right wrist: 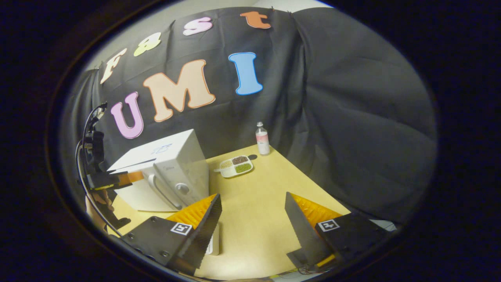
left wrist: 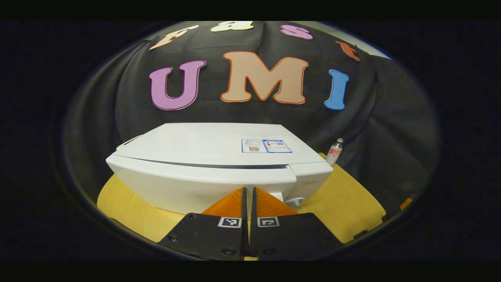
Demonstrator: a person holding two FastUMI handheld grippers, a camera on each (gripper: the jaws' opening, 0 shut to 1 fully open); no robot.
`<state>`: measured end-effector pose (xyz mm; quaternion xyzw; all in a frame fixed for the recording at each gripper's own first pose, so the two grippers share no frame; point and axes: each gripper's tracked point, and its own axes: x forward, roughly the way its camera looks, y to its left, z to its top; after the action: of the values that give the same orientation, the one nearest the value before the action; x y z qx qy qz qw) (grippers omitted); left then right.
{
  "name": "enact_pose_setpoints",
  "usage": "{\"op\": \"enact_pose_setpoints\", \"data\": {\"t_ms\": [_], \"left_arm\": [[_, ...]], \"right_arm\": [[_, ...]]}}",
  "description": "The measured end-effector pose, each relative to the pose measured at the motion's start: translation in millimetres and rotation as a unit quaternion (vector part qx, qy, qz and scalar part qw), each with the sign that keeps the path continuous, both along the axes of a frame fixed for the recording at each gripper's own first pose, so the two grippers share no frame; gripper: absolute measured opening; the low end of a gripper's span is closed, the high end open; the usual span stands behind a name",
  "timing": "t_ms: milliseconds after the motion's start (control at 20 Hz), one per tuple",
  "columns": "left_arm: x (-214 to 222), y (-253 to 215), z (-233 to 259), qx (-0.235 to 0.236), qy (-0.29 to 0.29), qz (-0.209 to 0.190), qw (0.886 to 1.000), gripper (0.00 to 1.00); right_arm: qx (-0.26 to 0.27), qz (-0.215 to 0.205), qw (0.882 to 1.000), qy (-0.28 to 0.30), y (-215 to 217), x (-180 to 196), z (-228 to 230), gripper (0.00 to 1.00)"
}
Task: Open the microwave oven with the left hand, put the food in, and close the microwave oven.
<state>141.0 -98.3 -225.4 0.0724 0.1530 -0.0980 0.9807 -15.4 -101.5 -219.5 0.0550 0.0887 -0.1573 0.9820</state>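
The white microwave oven (left wrist: pixel 211 164) is sitting door-shut on the yellow table (right wrist: pixel 258 211), a blue-bordered sticker (left wrist: pixel 266 146) on its top too small to read and a faint brand mark by its dial (right wrist: pixel 182 188) unreadable. The left gripper (left wrist: pixel 249 196) is hovering before it, fingers pressed together on nothing. The right gripper (right wrist: pixel 252 215) is hanging wide apart over the table. The divided food tray (right wrist: pixel 235 166) is lying beside the microwave, near a pink-labelled bottle (right wrist: pixel 262 143).

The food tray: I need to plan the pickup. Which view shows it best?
The right gripper view: the food tray lies in plain sight on the table, between the microwave and the bottle. The left gripper view faces the microwave, which blocks that area.
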Motion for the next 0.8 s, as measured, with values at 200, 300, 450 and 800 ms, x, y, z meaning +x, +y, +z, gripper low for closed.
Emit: {"op": "enact_pose_setpoints", "data": {"t_ms": [200, 300, 450, 800], "left_arm": [[0, -1, -3, -0.012, 0.001, 0.002, 1.0, 0.0], [2, 0, -4, -0.019, 0.003, 0.004, 1.0, 0.01], [4, 0, -1, -0.028, -0.005, 0.006, 1.0, 0.01], [5, 0, 0, -0.042, -0.013, 0.015, 0.999, 0.0]], "right_arm": [[0.0, 0.0, 1.0, -0.003, 1, 5, 2, 1.0], [-0.002, 0.001, 1.0, 0.001, 2, 7, -1, 1.0], [-0.002, 0.002, 1.0, 0.0, 3, 12, -1, 1.0], [-0.001, 0.023, 1.0, 0.008, 10, 18, -6, 0.92]]}}
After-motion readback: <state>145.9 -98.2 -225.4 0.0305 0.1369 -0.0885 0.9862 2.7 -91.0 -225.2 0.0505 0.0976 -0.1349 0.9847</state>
